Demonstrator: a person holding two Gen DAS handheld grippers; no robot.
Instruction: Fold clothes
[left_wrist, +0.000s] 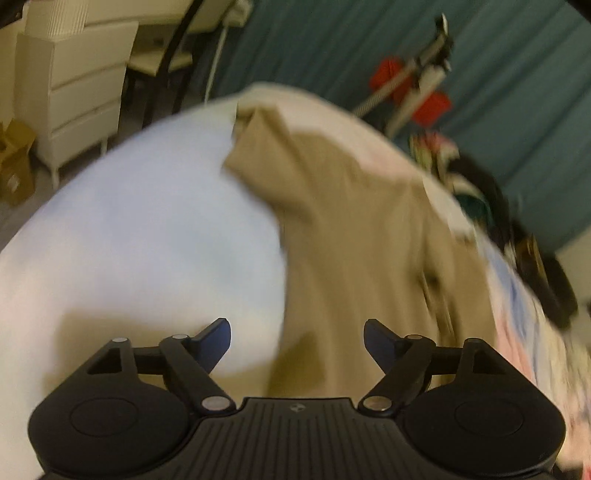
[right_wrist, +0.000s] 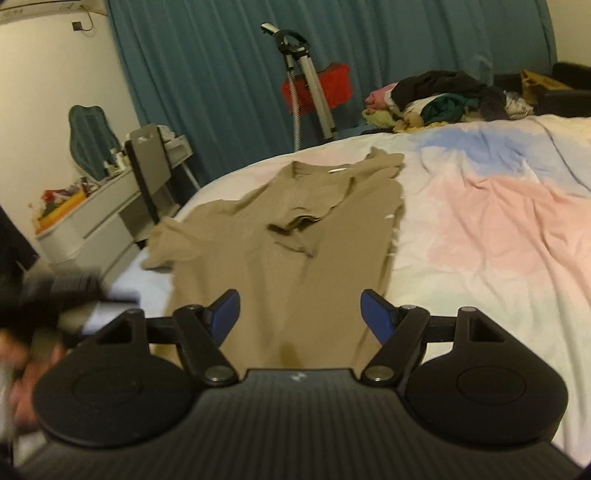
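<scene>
A tan T-shirt (right_wrist: 288, 236) lies spread on the bed, collar at the far end, with one sleeve folded over its chest. It also shows, blurred, in the left wrist view (left_wrist: 351, 229). My right gripper (right_wrist: 300, 314) is open and empty, just above the shirt's near hem. My left gripper (left_wrist: 297, 339) is open and empty, over the shirt's left edge and the sheet. The left gripper also shows as a dark blur in the right wrist view (right_wrist: 55, 295).
The bed (right_wrist: 480, 229) has a pastel pink, blue and white sheet. A pile of mixed clothes (right_wrist: 443, 98) lies at its far corner. A red garment steamer (right_wrist: 314, 85) stands before teal curtains. White drawers (left_wrist: 74, 92) and a dresser (right_wrist: 92, 218) stand beside the bed.
</scene>
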